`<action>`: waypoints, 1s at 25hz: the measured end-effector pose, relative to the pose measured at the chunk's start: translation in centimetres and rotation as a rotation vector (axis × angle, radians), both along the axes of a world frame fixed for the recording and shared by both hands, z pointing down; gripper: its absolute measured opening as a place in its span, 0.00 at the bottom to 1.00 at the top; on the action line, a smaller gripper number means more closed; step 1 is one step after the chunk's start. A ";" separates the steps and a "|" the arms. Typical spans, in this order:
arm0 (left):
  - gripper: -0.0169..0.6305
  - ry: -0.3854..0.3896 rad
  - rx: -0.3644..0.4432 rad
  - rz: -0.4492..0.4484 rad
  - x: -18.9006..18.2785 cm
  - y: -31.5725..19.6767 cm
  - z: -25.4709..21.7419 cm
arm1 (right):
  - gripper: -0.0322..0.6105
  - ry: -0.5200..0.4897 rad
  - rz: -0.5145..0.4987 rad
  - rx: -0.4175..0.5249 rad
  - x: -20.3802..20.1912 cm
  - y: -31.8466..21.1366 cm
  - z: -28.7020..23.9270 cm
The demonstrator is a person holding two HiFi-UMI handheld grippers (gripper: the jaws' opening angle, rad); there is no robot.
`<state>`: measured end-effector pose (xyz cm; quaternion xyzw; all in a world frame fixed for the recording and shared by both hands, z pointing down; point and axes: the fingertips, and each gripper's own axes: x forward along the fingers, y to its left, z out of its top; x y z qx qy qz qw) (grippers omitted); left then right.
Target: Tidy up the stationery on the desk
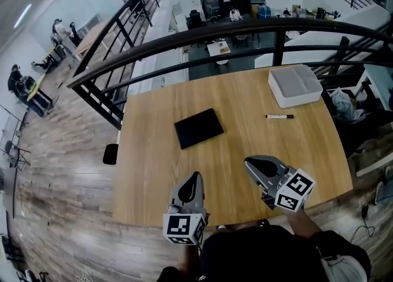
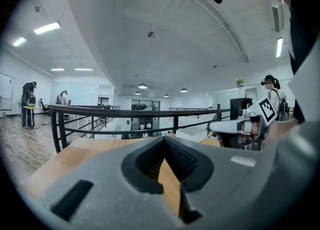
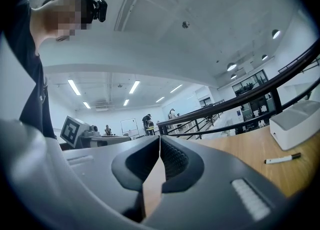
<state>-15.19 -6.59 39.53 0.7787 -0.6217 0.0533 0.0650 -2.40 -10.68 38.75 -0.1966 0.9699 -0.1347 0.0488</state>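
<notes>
item 1, desk (image 1: 153, 170): light wood top, mostly bare. far edge runs under a dark railing (image 1: 245, 29). left edge drops to wood floor (image 1: 61, 170).

item 2, black pad (image 1: 198, 128): flat black rectangle, notebook or tablet, can't tell which. lies left of desk centre, turned slightly askew. bare wood on all sides, well apart from both tools and from every edge.

item 3, marker pen (image 1: 279, 116): white barrel, dark cap. lies flat right of centre, roughly parallel to the far edge. near the white box but not touching it. open wood between it and the pad. also seen low right in the right gripper view, on the wood just in front of the box.

item 4, white box (image 1: 295, 85): shallow rectangular container in the far right corner, close to the far and right edges.

item 5, left gripper (image 1: 196, 176): over the near edge, front-left of the person. in its own view the jaw tips meet, nothing betw. them, only wood showing through the gap below.

item 6, right gripper (image 1: 248, 162): over the near-right part of the desk, well short of the pen. tips together in its own view, empty. the two tools sit apart, w/ bare wood ahead of both.
</notes>
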 end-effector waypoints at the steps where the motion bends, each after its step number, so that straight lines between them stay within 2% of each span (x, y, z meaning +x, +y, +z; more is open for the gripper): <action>1: 0.02 0.001 -0.004 0.000 -0.7 -0.4 0.1 | 0.06 0.006 0.007 0.001 -0.6 -0.5 0.0; 11: 0.03 0.009 -0.045 -0.017 -7.7 -3.7 2.3 | 0.06 0.068 0.066 0.010 -5.8 -4.9 1.7; 25: 0.09 -0.014 -0.133 -0.011 -12.5 -8.6 6.4 | 0.11 0.204 0.112 -0.014 -8.9 -10.9 5.9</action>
